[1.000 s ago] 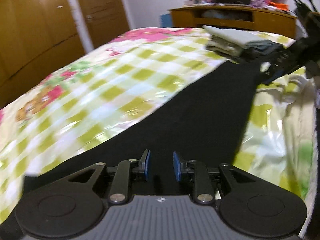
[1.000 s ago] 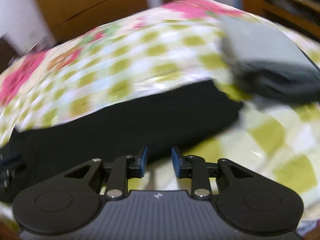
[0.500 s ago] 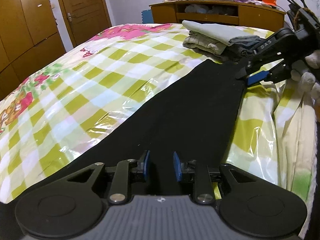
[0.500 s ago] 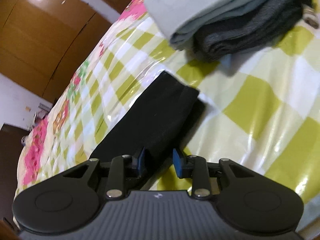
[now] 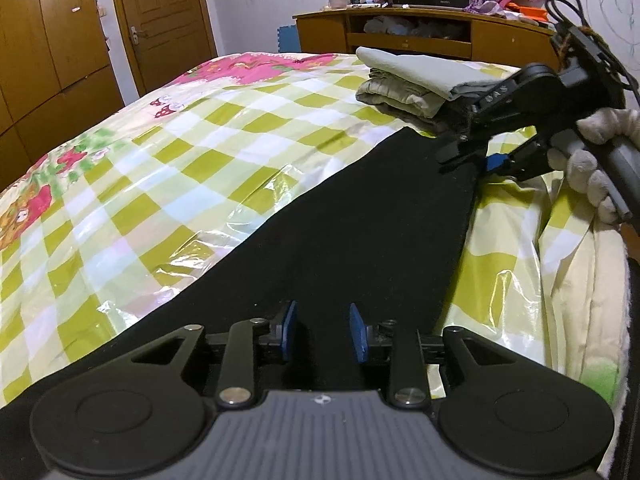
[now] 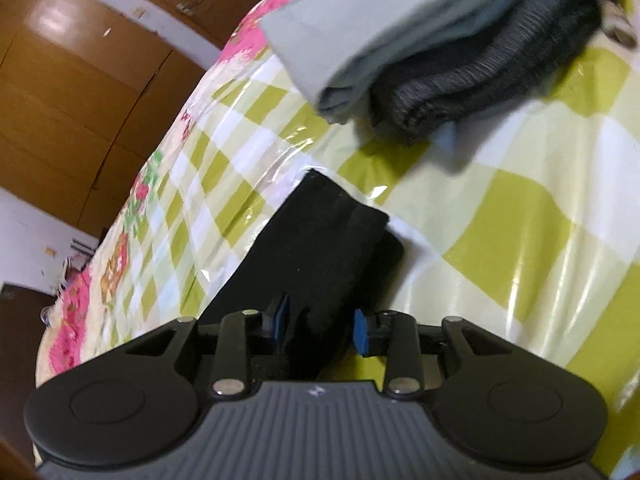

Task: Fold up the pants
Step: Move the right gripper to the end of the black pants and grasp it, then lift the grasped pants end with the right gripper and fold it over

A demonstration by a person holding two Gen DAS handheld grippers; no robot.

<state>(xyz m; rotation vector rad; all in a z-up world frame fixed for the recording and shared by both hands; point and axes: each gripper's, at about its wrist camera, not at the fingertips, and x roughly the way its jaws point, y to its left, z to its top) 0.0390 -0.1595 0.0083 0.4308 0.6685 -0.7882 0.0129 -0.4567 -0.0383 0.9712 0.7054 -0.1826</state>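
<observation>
Black, matte, soft-looking fabric: one pair of black pants is laid out long and flat on the plastic-covered green-checked bed sheet, running from beneath the left gripper away to the right gripper at the far end.

Left gripper: blue-padded fingers stand apart, with black cloth beneath and ahead of them; the jaws have just been opening a little. No pinch is seen.

Right gripper: fingers apart, jaws likewise just widened; the narrow leg end lies ahead of and under them, two layers visible, the lower one slightly offset. The pads are not seen pressing on it.

Handling, judged: limp and light, no stiffness, so any lifted part is expected to sag; the glossy plastic cover is likely slippery, so the cloth may slide rather than stay put. Both layers should be taken together at the hem corners by the right fingers and at the near end by the left, to keep the fold square.

Counts: pants, one; grippers, two; stacked folded clothes beyond the right fingers, one pile, at least three garments; gloved hand, one in view.
</observation>
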